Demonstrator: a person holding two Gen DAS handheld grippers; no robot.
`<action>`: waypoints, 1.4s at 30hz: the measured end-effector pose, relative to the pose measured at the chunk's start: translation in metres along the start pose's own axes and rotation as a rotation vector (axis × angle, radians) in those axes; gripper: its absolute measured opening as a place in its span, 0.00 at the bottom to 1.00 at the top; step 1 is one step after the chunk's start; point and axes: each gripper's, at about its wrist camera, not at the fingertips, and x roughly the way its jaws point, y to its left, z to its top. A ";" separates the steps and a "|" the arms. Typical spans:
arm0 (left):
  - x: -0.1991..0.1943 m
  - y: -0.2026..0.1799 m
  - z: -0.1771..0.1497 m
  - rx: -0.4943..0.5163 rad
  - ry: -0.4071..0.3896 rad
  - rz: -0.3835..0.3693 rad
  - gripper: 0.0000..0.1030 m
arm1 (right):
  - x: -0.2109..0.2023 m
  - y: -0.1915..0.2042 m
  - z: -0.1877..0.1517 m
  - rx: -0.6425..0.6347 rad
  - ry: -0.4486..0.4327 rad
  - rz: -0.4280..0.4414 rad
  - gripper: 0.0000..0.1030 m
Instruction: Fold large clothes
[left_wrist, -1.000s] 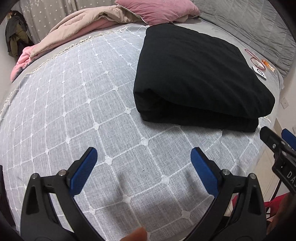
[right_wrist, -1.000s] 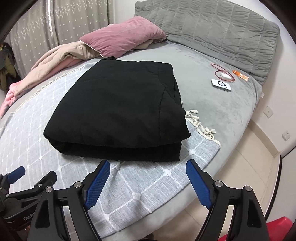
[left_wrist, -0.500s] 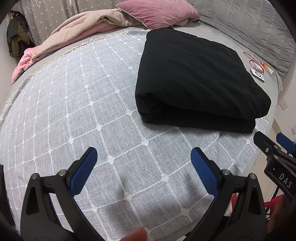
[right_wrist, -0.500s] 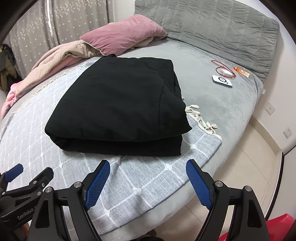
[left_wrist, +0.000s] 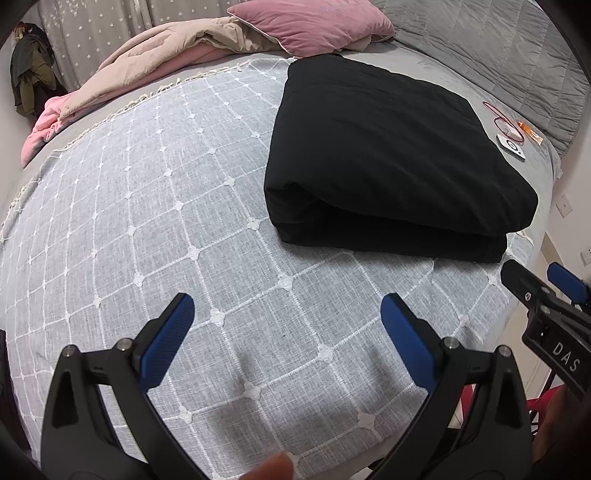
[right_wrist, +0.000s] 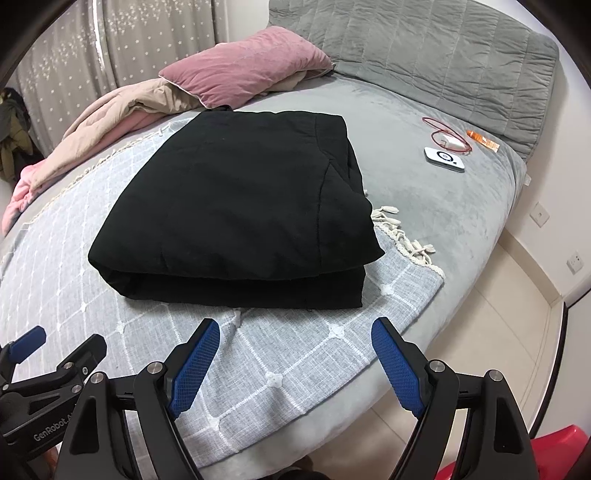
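one folded black garment (right_wrist: 236, 206) lies in the middle of the right wrist view, on a grey checked throw (right_wrist: 280, 365) spread over a round bed (right_wrist: 436, 206); in the left wrist view it fills the upper right. its near folded edge runs across the frame just above the blue pads, and its right edge lies close to the throw's tasselled fringe (right_wrist: 402, 236). the throw's corner ends at centre right, near the bed's curved rim, with bare floor (right_wrist: 517, 332) beyond at the lower right. the widest open stretch of throw is the left and centre of the left wrist view, empty between garment and pink quilt (left_wrist: 122, 74) at upper left. the left gripper (left_wrist: 284, 321) stands wide with nothing between its two pads, over the throw; the right gripper (right_wrist: 295, 343) is equally wide and empty, near the garment's near edge. counted: one pink pillow (right_wrist: 247, 70), one grey headboard cushion (right_wrist: 424, 51), one white device (right_wrist: 443, 158), one red cable (right_wrist: 443, 133), one orange tube (right_wrist: 482, 142), two wall sockets at the right edge.
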 end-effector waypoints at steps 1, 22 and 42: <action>0.000 0.000 0.000 -0.001 -0.001 0.001 0.98 | 0.000 0.000 0.000 0.000 0.000 -0.001 0.83; 0.000 -0.004 0.000 0.004 0.000 0.000 0.98 | -0.001 0.000 -0.001 0.003 0.001 -0.001 0.83; 0.003 -0.005 -0.002 0.005 0.024 -0.045 0.98 | 0.000 -0.001 0.000 0.002 0.002 0.000 0.83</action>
